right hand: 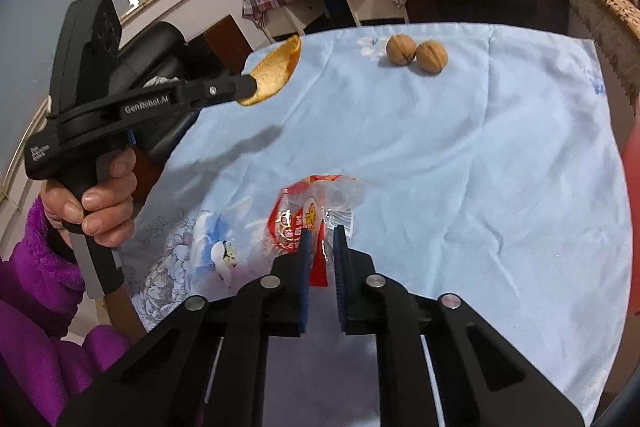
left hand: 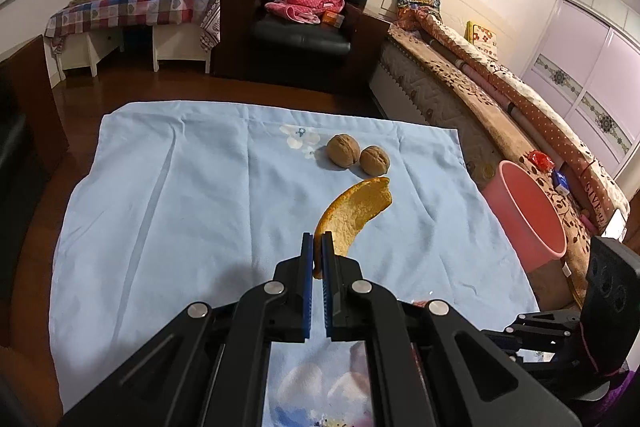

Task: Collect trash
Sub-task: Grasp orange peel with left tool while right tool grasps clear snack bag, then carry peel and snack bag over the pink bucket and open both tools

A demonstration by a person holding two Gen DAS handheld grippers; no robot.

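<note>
My left gripper [left hand: 317, 239] is shut on one end of a curved orange peel [left hand: 356, 211], and the peel hangs above the light blue cloth [left hand: 180, 187]. The right wrist view shows that left gripper [right hand: 252, 87] from the side, with the peel [right hand: 276, 71] sticking out beyond its tips. My right gripper [right hand: 323, 233] is low over the cloth, its blue pads closed on a crumpled red and clear plastic wrapper [right hand: 304, 207]. Two walnuts [left hand: 343, 151] [left hand: 374, 159] lie side by side near the far edge of the cloth.
A pink bin [left hand: 528, 211] stands on the floor to the right of the cloth, against a bed with patterned bedding [left hand: 480, 75]. A black armchair [left hand: 304, 15] and a table with a checked cover [left hand: 132, 7] stand behind. A hand [right hand: 108, 203] with a purple sleeve holds the left gripper's handle.
</note>
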